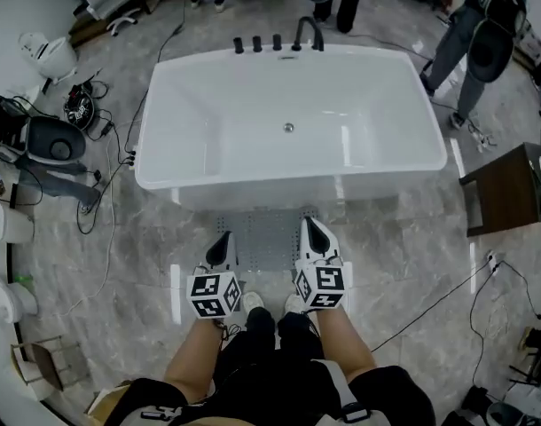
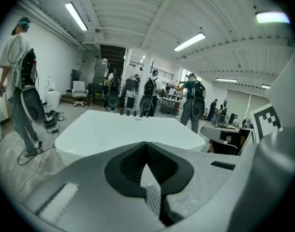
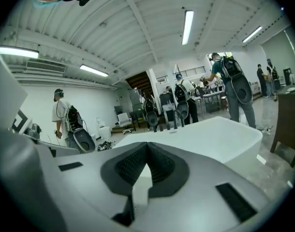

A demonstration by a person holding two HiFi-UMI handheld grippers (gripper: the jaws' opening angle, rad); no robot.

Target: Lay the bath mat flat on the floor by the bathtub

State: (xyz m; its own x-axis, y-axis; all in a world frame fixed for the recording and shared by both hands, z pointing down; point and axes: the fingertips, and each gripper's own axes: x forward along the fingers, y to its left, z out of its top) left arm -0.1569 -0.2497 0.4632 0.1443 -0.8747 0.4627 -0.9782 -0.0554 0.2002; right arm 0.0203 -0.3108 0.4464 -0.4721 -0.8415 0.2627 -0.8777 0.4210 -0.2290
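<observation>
The grey perforated bath mat (image 1: pixel 266 238) lies flat on the marble floor (image 1: pixel 386 238) against the white oval bathtub (image 1: pixel 253 185), long axis along it, directly below both tools. The left tool (image 1: pixel 224 240) and right tool (image 1: pixel 309 229) are pressed together, empty.

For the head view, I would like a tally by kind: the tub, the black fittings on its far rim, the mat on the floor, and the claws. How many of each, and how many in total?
bathtub: 1
black knobs: 3
black spout: 1
bath mat: 1
claws: 2, the left claw and the right claw
Total: 8
</observation>
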